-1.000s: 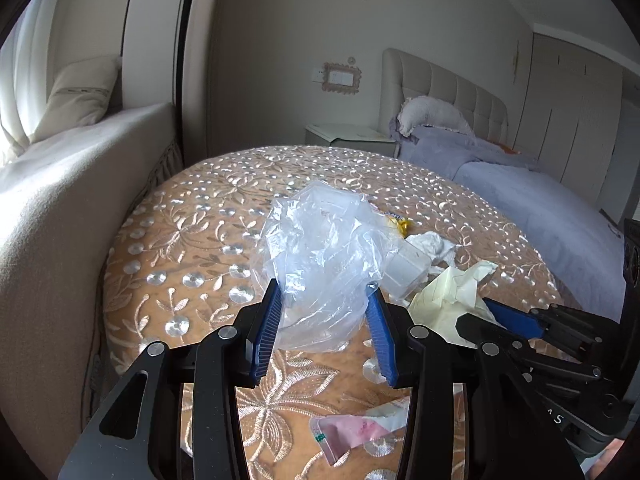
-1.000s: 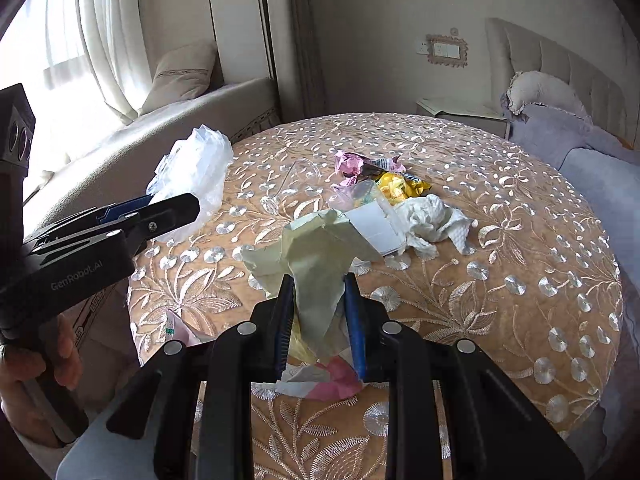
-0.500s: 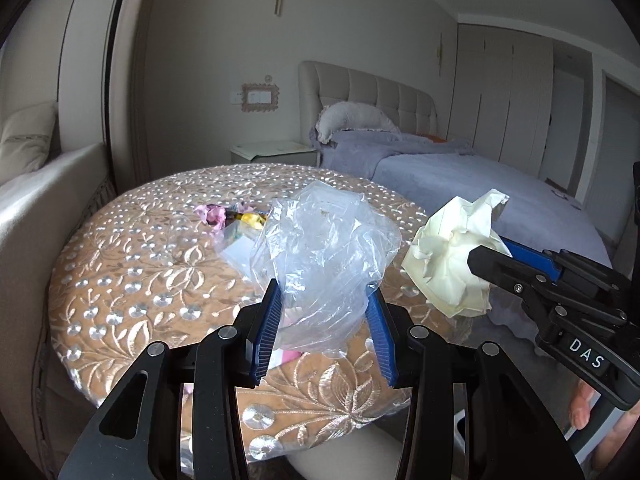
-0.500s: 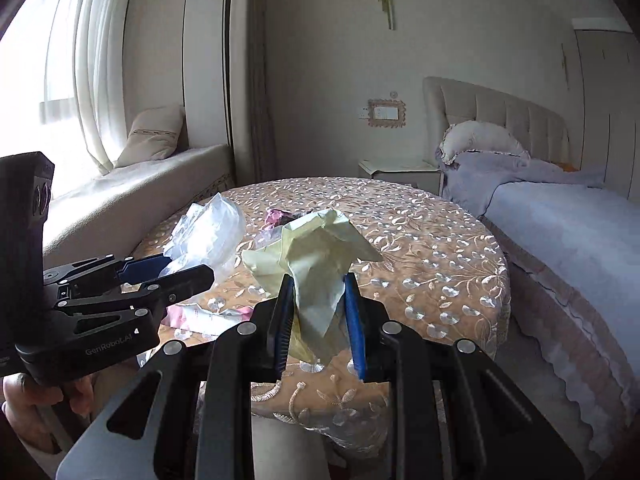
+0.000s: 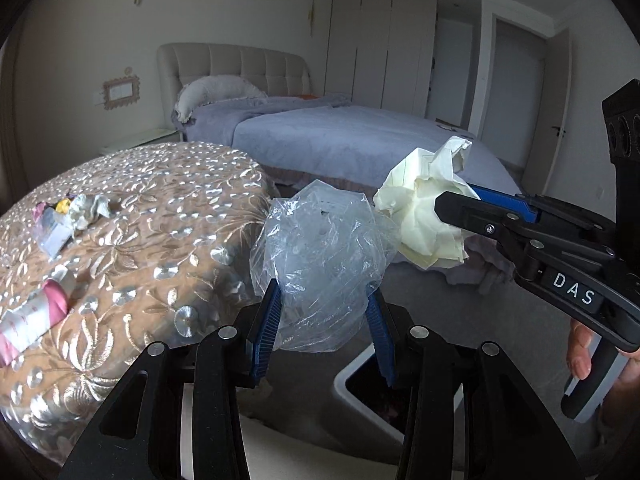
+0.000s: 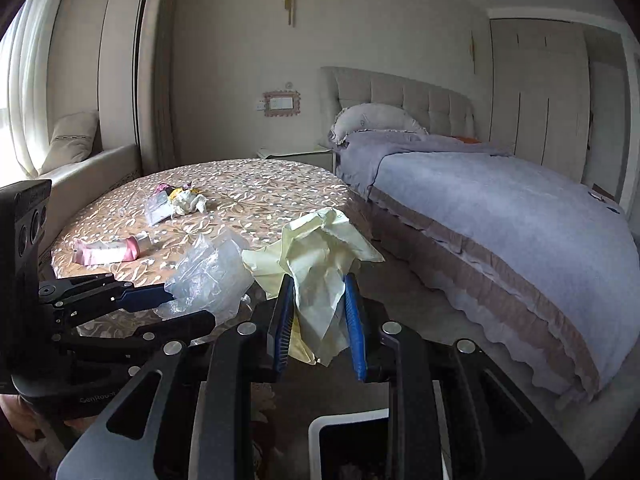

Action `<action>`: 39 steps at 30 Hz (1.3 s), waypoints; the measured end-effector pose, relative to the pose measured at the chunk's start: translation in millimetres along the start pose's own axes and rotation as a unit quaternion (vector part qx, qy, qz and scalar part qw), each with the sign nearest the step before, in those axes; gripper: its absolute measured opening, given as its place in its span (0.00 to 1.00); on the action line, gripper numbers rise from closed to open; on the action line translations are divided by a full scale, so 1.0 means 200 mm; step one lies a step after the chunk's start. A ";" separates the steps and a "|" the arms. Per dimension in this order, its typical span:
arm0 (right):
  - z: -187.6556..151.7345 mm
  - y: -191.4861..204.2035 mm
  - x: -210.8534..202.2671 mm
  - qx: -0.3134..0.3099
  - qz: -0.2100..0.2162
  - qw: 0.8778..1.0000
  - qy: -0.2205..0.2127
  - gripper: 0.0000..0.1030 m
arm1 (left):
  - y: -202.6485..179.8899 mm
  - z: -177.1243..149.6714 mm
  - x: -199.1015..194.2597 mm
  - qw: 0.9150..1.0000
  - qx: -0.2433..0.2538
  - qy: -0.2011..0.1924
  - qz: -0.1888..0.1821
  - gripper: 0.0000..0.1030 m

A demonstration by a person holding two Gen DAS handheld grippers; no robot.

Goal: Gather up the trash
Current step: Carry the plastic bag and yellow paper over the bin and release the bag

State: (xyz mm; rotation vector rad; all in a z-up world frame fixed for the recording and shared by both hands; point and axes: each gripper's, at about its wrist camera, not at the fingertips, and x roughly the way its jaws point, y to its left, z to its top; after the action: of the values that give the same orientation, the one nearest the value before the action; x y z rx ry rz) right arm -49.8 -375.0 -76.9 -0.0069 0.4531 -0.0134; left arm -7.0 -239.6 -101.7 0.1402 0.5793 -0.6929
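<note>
Crinkled clear plastic bag pinched in left hand-held gripper; crumpled pale-yellow paper clamped in right hand-held gripper; white square-rimmed bin at six o'clock, below both.

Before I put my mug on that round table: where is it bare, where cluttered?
The table's bed-side half is bare, from the wrapper pile across to the rim. The pink packet takes the near window-side edge. Between packet and pile runs a narrow free strip.

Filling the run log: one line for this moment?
left tool: shut on crumpled clear plastic bag | right tool: shut on crumpled pale-yellow paper | white bin: below
</note>
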 end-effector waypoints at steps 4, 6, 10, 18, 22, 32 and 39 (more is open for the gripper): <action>-0.10 -0.09 -0.04 0.010 -0.029 0.999 0.017 0.25 | -0.14 -0.05 0.10 0.999 0.018 0.025 -0.031 0.41; -0.15 -0.13 -0.06 0.015 -0.039 0.999 0.025 0.25 | -0.20 -0.07 0.14 0.998 0.031 0.033 -0.040 0.41; -0.25 -0.21 -0.08 0.024 -0.066 0.997 0.031 0.25 | -0.33 -0.11 0.25 0.995 0.058 0.053 -0.057 0.41; -0.37 -0.37 -0.08 0.057 -0.089 0.993 0.047 0.25 | -0.53 -0.17 0.47 0.985 0.096 0.113 -0.087 0.41; -0.40 -0.42 -0.06 0.065 -0.095 0.992 0.051 0.26 | -0.60 -0.20 0.57 0.978 0.095 0.156 -0.099 0.96; -0.50 -0.43 0.05 0.061 -0.076 0.991 0.090 0.26 | -0.59 -0.18 0.51 0.983 0.119 0.139 -0.030 0.96; -0.57 -0.35 0.17 0.042 -0.050 0.991 0.121 0.26 | -0.44 -0.07 0.37 0.994 0.076 0.082 -0.001 0.96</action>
State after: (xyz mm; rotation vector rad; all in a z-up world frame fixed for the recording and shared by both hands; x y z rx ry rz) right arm -70.0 -445.2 -194.2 0.0552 0.6942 -0.1334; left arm -23.1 -344.3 -148.7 0.3407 0.6846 -0.7314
